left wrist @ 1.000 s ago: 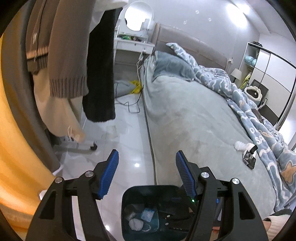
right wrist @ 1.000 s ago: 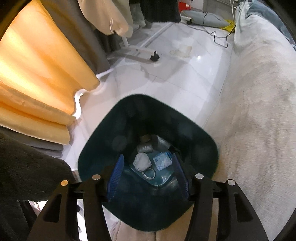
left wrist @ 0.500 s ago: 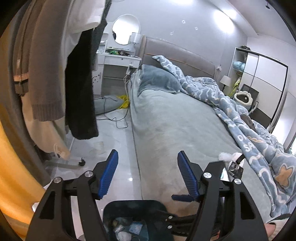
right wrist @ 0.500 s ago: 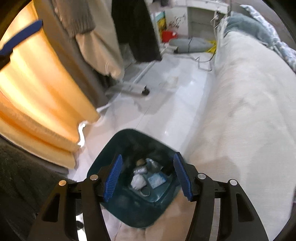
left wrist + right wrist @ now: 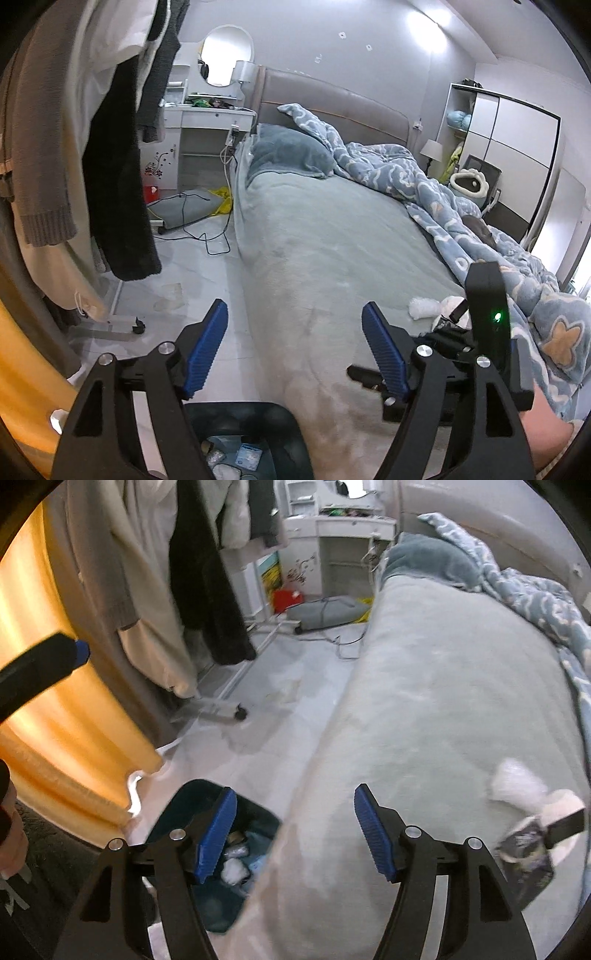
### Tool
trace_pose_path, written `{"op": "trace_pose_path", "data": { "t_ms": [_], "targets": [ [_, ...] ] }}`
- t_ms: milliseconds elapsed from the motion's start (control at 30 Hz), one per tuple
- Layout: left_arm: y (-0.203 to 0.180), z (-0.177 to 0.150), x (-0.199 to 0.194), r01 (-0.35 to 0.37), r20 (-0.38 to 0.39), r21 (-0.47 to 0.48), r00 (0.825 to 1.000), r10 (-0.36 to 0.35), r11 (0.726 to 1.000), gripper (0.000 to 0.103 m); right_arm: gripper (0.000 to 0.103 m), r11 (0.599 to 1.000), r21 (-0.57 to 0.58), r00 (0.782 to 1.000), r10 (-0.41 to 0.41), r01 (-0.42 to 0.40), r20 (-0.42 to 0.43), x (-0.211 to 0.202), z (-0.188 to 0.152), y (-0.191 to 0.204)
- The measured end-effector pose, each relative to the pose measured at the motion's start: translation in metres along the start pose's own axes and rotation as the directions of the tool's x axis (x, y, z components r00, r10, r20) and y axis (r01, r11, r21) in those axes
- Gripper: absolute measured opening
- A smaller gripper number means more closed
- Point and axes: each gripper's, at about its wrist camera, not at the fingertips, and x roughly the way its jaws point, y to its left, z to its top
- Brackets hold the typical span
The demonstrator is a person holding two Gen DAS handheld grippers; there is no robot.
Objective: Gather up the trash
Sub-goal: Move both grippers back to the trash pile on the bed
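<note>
A dark teal trash bin (image 5: 236, 415) stands on the floor against the bed's near side, holding white wads and a blue packet. It also shows in the right wrist view, the bin (image 5: 184, 805) sitting low and left. My left gripper (image 5: 295, 347) hangs above the bin; its jaws are opening with nothing between them. My right gripper (image 5: 295, 834) hovers over the bed's edge, jaws also opening and empty. On the bed lie a crumpled white tissue (image 5: 513, 779), a dark wrapper (image 5: 524, 853) and another white wad (image 5: 565, 805). In the left wrist view the tissue (image 5: 421, 308) lies just beyond the right gripper's black body (image 5: 487, 314).
A grey-green bed (image 5: 332, 240) with a blue patterned duvet (image 5: 461, 206) fills the right. Clothes (image 5: 118, 184) hang on a wheeled rack at left, beside an orange curtain (image 5: 55, 720). Cables (image 5: 207, 236) and a grey bag lie on the white floor near a white dressing table (image 5: 207, 122).
Both grippers rose away from the bin and swung toward the bed, so the bin dropped to the bottom of both views. Both pairs of jaws spread wider.
</note>
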Motion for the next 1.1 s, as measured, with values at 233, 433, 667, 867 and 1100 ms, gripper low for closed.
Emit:
{"op": "trace_pose_path", "data": {
  "t_ms": [233,433,667,867,1100],
  "targets": [
    [-0.021,-0.004,0.019,0.026,-0.034,0.004,0.999,-0.026,1.000,0.079,0.070,0.997,0.033,0.996,-0.078,0.076,0.047,-0.020,-0.005,-0.039],
    [-0.040,-0.008,0.035,0.054,-0.068,-0.003,0.996,-0.054,0.999,0.079,0.071,0.988,0.047,0.985,-0.149,0.145,0.089,-0.038,-0.011,-0.067],
    [-0.062,-0.014,0.055,0.081,-0.122,-0.018,0.989,-0.083,0.997,0.079,0.073,0.970,0.065,0.962,-0.241,0.234,0.131,-0.057,-0.017,-0.096],
    [-0.080,-0.021,0.071,0.097,-0.162,-0.002,0.982,-0.096,0.995,0.079,0.078,0.959,0.090,0.952,-0.279,0.268,0.130,-0.067,-0.022,-0.125],
    [-0.095,-0.030,0.091,0.130,-0.219,-0.047,0.966,-0.137,0.990,0.079,0.078,0.947,0.086,0.943,-0.318,0.311,0.098,-0.066,-0.034,-0.146]
  ]
}}
